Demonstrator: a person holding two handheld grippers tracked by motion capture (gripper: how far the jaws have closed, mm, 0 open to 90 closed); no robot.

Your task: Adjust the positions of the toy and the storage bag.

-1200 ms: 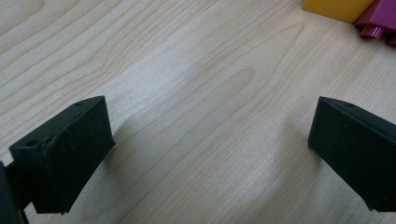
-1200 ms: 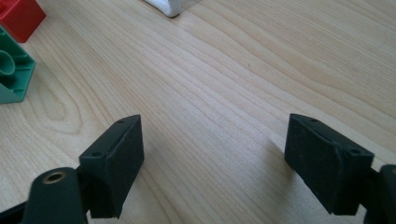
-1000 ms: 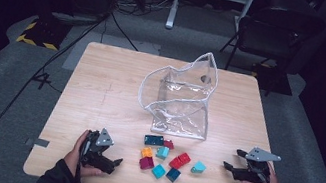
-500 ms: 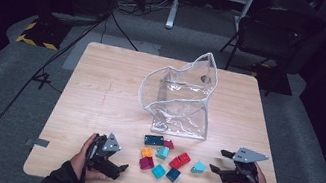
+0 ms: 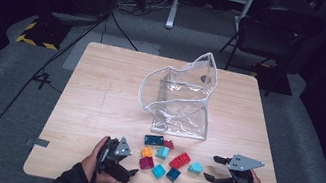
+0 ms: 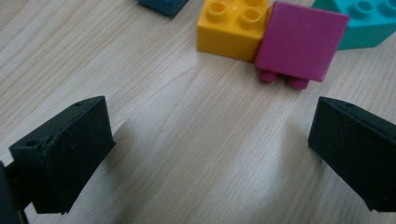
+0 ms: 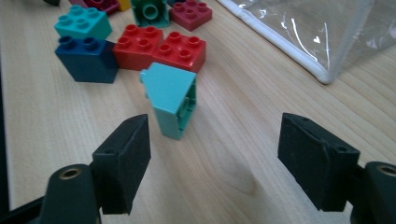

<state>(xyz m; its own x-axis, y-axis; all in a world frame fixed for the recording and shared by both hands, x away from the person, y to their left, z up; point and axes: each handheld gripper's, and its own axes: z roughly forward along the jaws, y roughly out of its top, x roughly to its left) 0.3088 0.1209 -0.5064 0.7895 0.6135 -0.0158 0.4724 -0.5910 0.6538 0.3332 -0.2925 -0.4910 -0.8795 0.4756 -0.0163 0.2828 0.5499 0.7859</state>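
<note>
The left tongs [image 5: 132, 171] lay low on the tabletop [image 5: 97, 105], jaws spread wide with only bare wood between them, the yellow brick [image 6: 232, 27] and magenta brick [image 6: 301, 41] just beyond. The right tongs [image 5: 212, 168] had just been closing a little yet stood spread, holding nothing; the tipped-over turquoise brick [image 7: 171, 98] lay just ahead of them. The clear bag [image 5: 183, 95] stood farther back.

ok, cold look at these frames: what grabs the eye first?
The clear plastic bag standing open mid-table, then the cluster of bright toy bricks in front of it at the near edge. Flanking the bricks, the left gripper and right gripper both point inward with jaws open, holding nothing.
</note>
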